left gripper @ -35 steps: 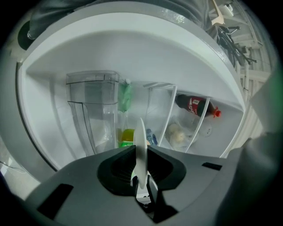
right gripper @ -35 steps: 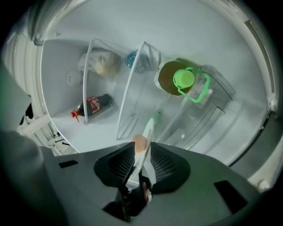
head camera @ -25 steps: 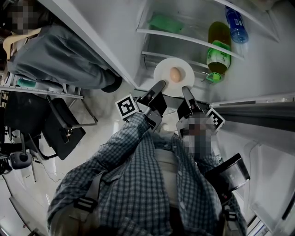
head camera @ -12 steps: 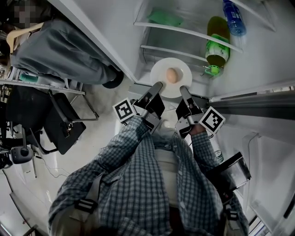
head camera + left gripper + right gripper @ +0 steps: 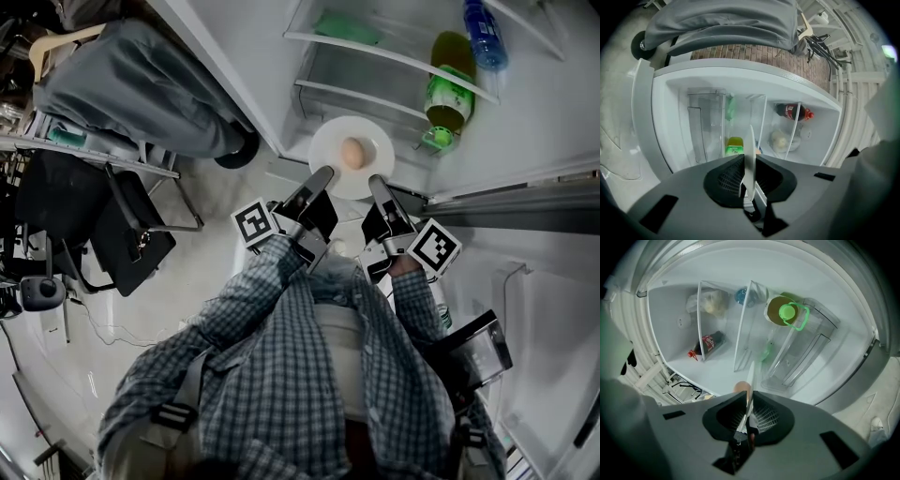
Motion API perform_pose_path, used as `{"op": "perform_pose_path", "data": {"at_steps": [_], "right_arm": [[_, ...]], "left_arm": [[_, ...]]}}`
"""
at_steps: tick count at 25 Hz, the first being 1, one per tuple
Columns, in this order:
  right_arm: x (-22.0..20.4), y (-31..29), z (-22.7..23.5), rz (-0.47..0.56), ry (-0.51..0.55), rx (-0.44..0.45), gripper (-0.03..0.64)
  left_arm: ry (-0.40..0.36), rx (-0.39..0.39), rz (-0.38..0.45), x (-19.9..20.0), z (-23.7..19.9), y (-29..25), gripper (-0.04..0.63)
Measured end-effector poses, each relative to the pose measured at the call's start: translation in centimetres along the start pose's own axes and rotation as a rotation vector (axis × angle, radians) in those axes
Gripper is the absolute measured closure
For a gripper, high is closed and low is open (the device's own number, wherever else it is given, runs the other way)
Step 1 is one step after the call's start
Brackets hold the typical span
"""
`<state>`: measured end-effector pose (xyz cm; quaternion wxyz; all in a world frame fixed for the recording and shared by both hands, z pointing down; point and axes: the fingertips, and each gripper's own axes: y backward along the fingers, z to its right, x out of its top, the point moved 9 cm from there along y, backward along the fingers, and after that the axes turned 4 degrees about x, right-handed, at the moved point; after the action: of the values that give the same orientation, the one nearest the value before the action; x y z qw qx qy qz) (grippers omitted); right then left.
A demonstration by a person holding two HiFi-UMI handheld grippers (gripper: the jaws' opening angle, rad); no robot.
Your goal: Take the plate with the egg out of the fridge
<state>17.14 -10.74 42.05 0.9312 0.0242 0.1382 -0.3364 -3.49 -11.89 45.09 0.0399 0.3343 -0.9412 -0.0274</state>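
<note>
Head view: the plate (image 5: 330, 155) with the egg (image 5: 352, 153) is at the open front of the fridge (image 5: 375, 56). The left tongs (image 5: 323, 174) are on its 7 o'clock rim and the right tongs (image 5: 377, 181) on its 5 o'clock rim. Left gripper view: the tongs are closing, pinching the plate's edge. Right gripper view: the tongs pinch the rim, with the egg at their 11 o'clock.

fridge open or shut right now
Open: the head view looks into the fridge, with its shelves and a green bottle showing.
</note>
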Motion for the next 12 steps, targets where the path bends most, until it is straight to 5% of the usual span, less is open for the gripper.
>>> {"op": "perform_pose_path", "data": {"at_steps": [12], "right_arm": [[-2.1,0.4,-1.5,0.021,0.012,0.006,0.569]], "left_arm": [[0.005,-0.016,-0.014,0.3,1.0,2.2,0.537]]}}
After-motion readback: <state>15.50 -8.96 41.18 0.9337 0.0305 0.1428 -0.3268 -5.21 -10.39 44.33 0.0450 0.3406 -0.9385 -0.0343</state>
